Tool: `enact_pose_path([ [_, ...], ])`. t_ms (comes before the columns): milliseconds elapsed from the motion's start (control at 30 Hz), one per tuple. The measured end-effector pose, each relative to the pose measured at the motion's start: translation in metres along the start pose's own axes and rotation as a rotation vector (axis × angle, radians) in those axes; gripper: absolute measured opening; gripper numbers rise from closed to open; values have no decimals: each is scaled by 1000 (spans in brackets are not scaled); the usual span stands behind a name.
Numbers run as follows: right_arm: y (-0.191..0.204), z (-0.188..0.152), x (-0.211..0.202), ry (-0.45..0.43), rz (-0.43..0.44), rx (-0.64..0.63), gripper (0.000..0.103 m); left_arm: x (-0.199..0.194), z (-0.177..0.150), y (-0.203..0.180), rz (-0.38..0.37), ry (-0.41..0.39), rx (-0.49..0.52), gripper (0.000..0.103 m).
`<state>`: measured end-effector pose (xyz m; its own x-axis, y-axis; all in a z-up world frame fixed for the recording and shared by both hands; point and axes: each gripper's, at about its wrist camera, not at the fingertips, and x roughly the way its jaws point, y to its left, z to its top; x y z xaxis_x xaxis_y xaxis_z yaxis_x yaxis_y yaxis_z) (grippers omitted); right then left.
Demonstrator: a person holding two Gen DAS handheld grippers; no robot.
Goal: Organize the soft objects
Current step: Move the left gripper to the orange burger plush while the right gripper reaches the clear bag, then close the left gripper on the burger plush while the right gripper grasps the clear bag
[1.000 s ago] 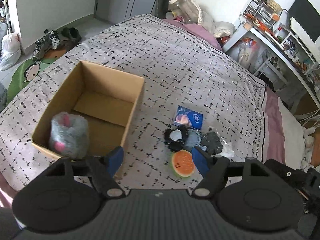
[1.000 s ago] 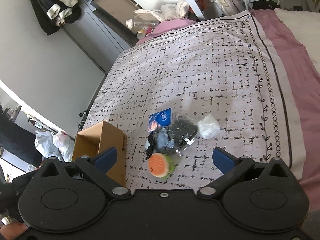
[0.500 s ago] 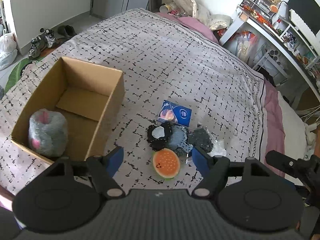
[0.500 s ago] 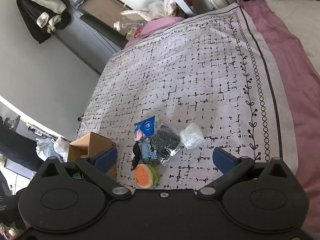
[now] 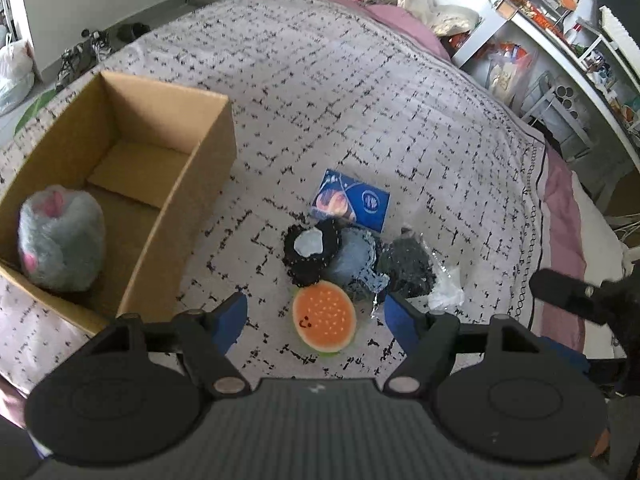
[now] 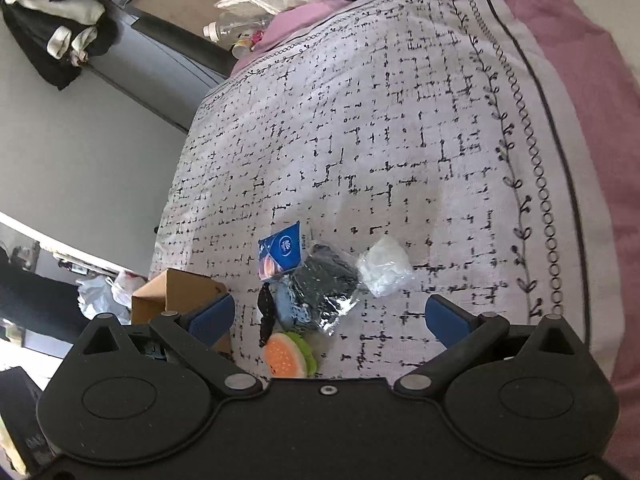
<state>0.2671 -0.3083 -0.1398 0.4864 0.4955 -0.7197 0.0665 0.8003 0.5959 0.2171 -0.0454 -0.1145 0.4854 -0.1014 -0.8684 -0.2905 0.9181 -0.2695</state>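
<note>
While our left tongs [image 5: 316, 316] hang released above the bed [image 5: 360, 100], we read the scene from the left. The cardboard box [image 5: 176, 204] already holds a grey plush roll [image 5: 60, 240]. Right of it lies the heap: an orange watermelon cushion [image 5: 324, 318] nearest us, a black crochet piece [image 5: 308, 252], a blue fabric piece [image 5: 354, 258], a dark bundle in clear wrap [image 5: 408, 266] and a blue packet [image 5: 352, 202]. Our right tongs [image 6: 328, 320] are likewise released, holding nothing. We judge the cushion light and squashy; pinching it across its rim should hold. The wrap looks slippery.
</note>
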Motion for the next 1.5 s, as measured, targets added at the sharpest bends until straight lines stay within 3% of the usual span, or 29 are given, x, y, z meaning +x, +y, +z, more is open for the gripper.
enact_pose_path([
  [367,-19,0,43,66,64,131,95,46,-10,6,-7,64,-81,74],
  [567,-21,5,64,93,55,183,94,70,-17,6,1,90,-106,74],
  [767,-14,5,84,116,44,198,94,83,-21,8,19,75,-136,74],
  [1000,-15,7,98,107,12,201,86,84,-21,6,16,35,-136,70],
  [1067,-16,7,103,110,2,192,80,84,-21,6,7,34,-136,69],
  [1133,-16,6,106,116,-1,191,59,85,-20,6,-9,41,-136,62],
  [1200,-17,6,108,121,-1,191,43,84,-20,6,-25,47,-133,47],
  [1333,-14,5,102,97,12,168,23,81,-21,9,-56,51,-145,43],
  [1500,-4,2,84,60,41,97,13,68,-23,5,-71,36,-111,42],
])
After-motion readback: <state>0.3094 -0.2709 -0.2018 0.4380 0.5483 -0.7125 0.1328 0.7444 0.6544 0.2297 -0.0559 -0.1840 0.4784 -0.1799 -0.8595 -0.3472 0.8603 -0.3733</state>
